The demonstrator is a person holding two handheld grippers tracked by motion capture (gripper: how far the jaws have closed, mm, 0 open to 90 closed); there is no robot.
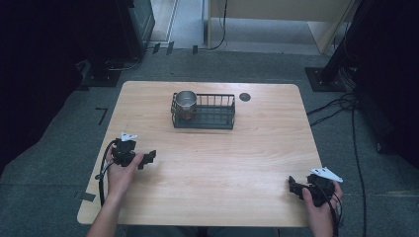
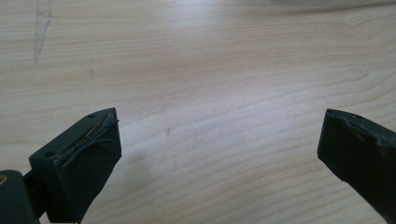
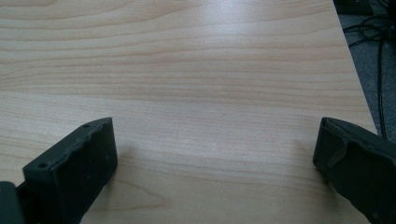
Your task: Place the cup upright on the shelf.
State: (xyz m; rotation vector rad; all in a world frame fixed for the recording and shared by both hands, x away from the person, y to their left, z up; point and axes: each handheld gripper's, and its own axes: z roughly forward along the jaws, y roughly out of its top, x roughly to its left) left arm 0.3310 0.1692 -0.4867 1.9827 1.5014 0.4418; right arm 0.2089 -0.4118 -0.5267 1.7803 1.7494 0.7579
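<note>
A black wire basket (image 1: 203, 111) stands on the far middle of the wooden table (image 1: 212, 163), with a shiny metal cup (image 1: 186, 101) in its left end. My left gripper (image 1: 148, 158) rests low at the table's left side, held by a hand, well short of the basket. Its jaws stand wide apart over bare wood (image 2: 219, 135) with nothing between them. My right gripper (image 1: 292, 186) lies near the front right corner, also held by a hand. In the right gripper view its jaws are spread wide over bare wood (image 3: 215, 135).
A small dark round disc (image 1: 245, 97) is set into the table right of the basket. Cables (image 1: 341, 106) trail over the grey floor at the right. Dark stands and equipment (image 1: 123, 29) are beyond the table's far left.
</note>
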